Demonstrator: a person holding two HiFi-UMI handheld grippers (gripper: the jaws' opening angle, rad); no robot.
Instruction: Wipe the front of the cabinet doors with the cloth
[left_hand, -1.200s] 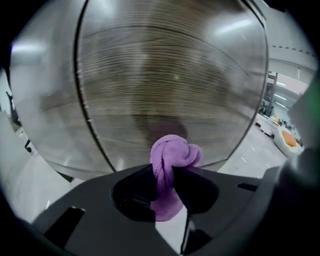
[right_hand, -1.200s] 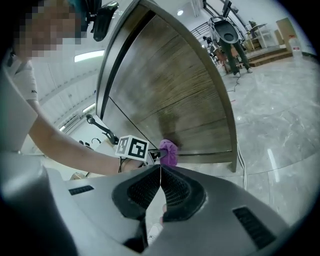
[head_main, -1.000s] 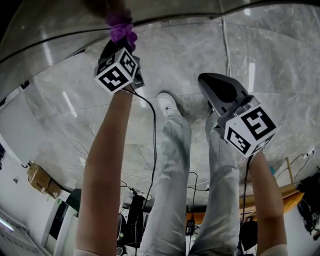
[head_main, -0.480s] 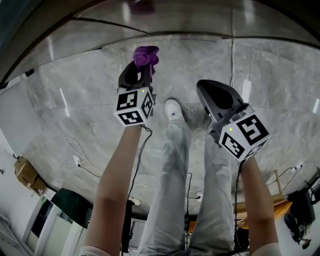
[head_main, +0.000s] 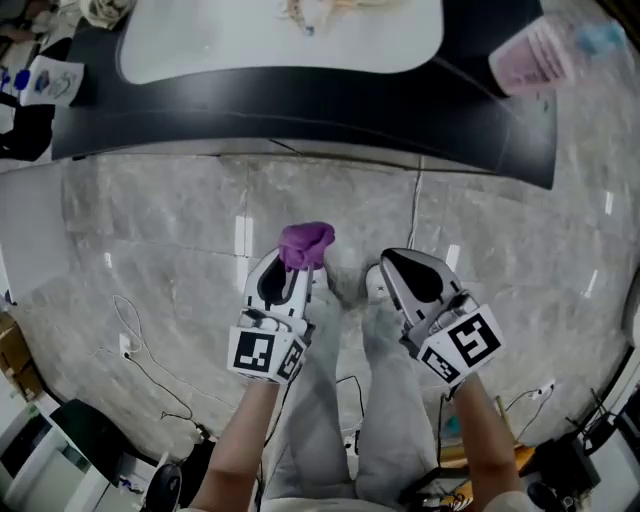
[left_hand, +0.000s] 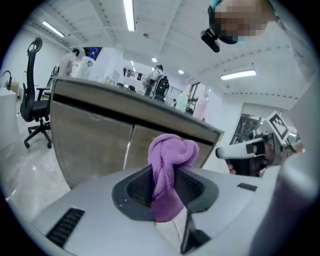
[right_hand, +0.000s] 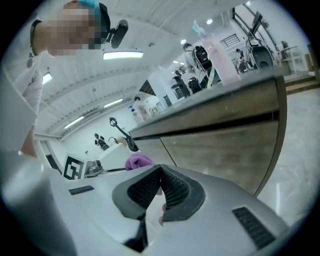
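1. The bunched purple cloth (head_main: 306, 243) is pinched between the jaws of the left gripper (head_main: 296, 266). In the left gripper view a knot of it stands above the jaw tips, and a tail hangs down between the dark ribbed pads (left_hand: 189, 184).
2. The cloth is held in front of the grey-brown wood-grain cabinet doors (left_hand: 95, 145) and is seen apart from them. The upright seam between two doors lies just left of the cloth in that view.
3. The right gripper (right_hand: 159, 169) is recorded with its jaws pressed together at the tips and nothing between them. It is held just beside the left gripper, and both are pointed toward the doors.
4. A dark counter edge (head_main: 300, 110) is noted above the doors, with a white worktop (head_main: 280, 45) behind it. A pale pink translucent container (head_main: 532, 55) is seen blurred at the right end.
5. A glossy grey marble-pattern floor (head_main: 150, 230) is observed beneath both grippers. The person's legs in light trousers (head_main: 345, 400) are seen between the two forearms.
6. A black wheeled office chair (left_hand: 34, 100) is recorded at the far left of the left gripper view, well apart from the doors.
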